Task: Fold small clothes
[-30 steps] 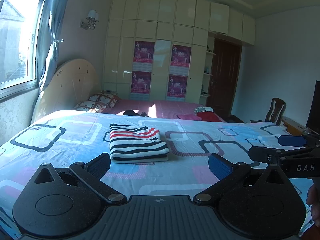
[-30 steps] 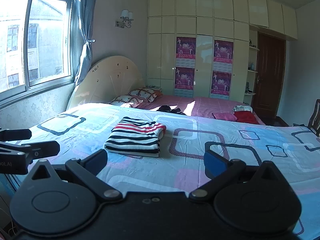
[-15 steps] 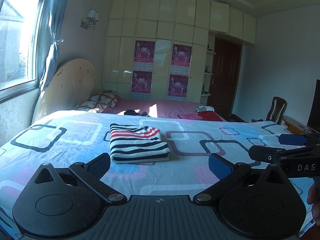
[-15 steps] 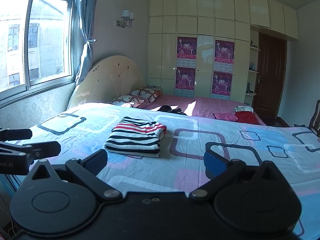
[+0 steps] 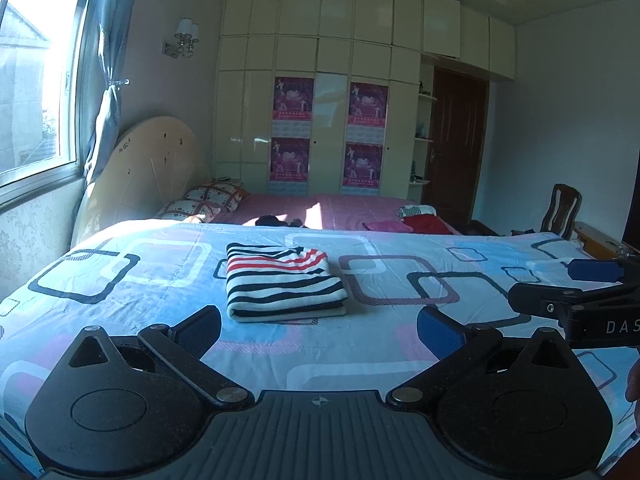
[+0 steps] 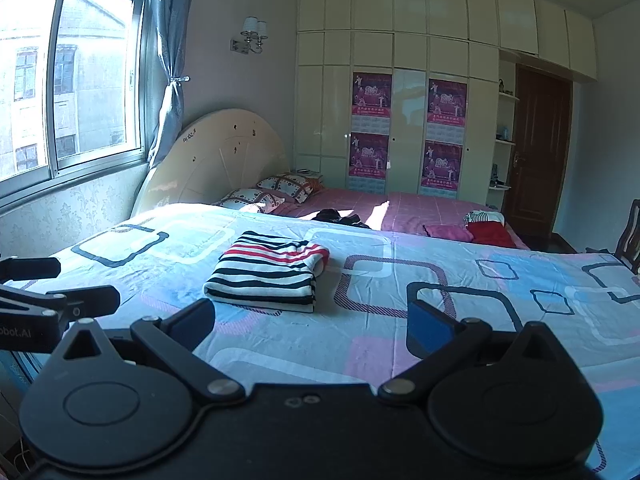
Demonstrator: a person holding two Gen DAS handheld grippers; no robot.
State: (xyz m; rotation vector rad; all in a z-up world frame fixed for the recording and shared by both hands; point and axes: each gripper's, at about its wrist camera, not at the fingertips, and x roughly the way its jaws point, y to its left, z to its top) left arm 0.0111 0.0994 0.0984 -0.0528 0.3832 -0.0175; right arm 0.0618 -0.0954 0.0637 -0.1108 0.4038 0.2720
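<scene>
Nothing has shifted over the last second: the left claw point(image 5: 318, 330) and right claw point(image 6: 310, 322) both hover spread and empty, the folded striped garment point(image 5: 282, 282) lying ahead of them on the bed point(image 5: 400, 344), so this fold looks finished.

A home bedroom: bed point(image 5: 360, 356) with patterned sheet just beyond the fingers point(image 5: 200, 326), pillows point(image 5: 208, 200) and curved headboard point(image 5: 148, 176) farther off left, tall wardrobe point(image 5: 332, 60) straight ahead, curtained window point(image 6: 72, 80) left, wall lamp point(image 6: 252, 34).
</scene>
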